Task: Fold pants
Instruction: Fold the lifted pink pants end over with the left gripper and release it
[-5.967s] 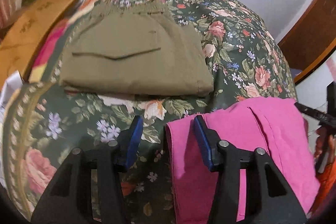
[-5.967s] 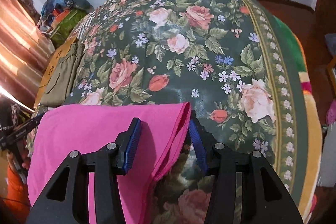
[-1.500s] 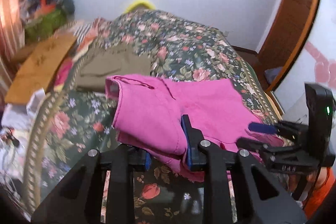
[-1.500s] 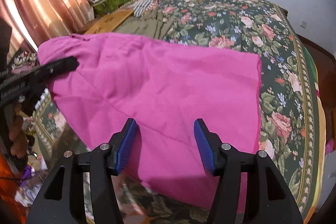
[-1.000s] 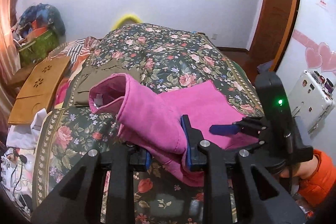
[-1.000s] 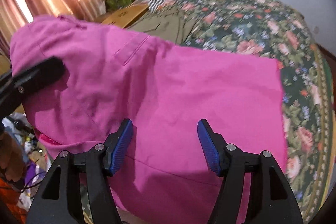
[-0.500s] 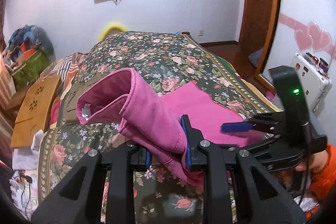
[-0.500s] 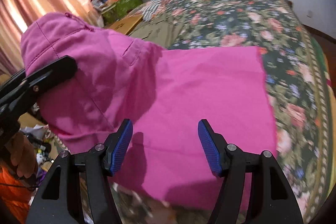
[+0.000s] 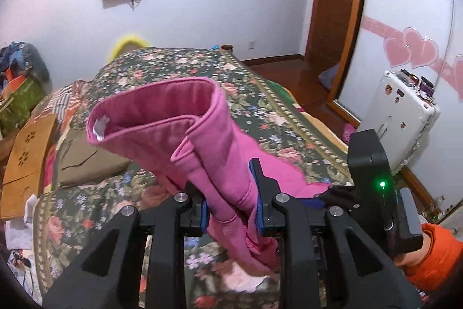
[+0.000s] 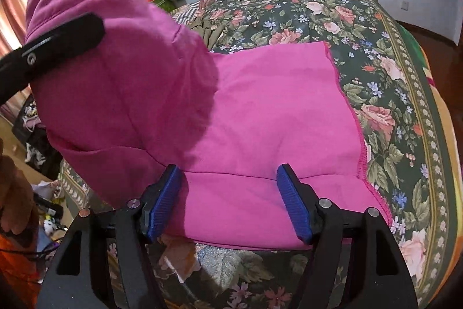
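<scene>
The pink pants (image 9: pixel 185 132) hang from my left gripper (image 9: pixel 231 210), which is shut on their bunched fabric and holds the open waistband up above the bed. In the right wrist view the pants (image 10: pixel 260 118) spread flat over the floral bedspread (image 10: pixel 390 94), with the lifted end at the upper left. My right gripper (image 10: pixel 228 204) is open, its blue pads either side of the fabric's near edge, touching nothing I can see. The right gripper's body also shows in the left wrist view (image 9: pixel 367 187).
Folded olive pants (image 9: pixel 86 161) lie on the bed's left side. A wooden lap tray (image 9: pixel 26 152) leans at the left edge. A white suitcase (image 9: pixel 402 118) stands at the right by the door. Clutter lies on the floor to the left.
My left gripper has closed on the pink pants and lifted their waistband end high off the bed, tilting the view upward. My right gripper has stayed open above the near edge of the fabric.
</scene>
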`<action>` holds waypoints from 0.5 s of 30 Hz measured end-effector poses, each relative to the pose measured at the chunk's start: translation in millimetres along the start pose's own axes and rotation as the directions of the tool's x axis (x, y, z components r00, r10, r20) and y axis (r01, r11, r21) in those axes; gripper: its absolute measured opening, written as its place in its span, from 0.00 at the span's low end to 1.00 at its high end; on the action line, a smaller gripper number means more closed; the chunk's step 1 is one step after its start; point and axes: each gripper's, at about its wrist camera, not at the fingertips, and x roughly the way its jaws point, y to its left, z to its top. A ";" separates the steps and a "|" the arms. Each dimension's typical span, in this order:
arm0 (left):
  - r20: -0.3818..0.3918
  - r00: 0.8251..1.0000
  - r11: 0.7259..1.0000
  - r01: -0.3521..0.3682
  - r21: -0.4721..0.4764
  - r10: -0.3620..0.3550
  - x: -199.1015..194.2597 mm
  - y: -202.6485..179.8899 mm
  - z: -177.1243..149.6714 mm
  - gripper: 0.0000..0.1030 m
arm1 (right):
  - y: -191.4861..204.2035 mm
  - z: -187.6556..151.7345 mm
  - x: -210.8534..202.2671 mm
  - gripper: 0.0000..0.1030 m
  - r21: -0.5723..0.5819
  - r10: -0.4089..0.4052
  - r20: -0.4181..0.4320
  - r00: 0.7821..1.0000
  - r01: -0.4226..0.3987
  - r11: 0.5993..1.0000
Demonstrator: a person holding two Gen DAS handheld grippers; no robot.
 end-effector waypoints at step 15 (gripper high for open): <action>-0.050 0.998 0.997 0.048 0.062 -0.045 24.1 -26.1 8.2 0.23 | -52.2 -12.8 -29.5 0.64 0.119 -0.082 0.027 0.996 0.079 0.990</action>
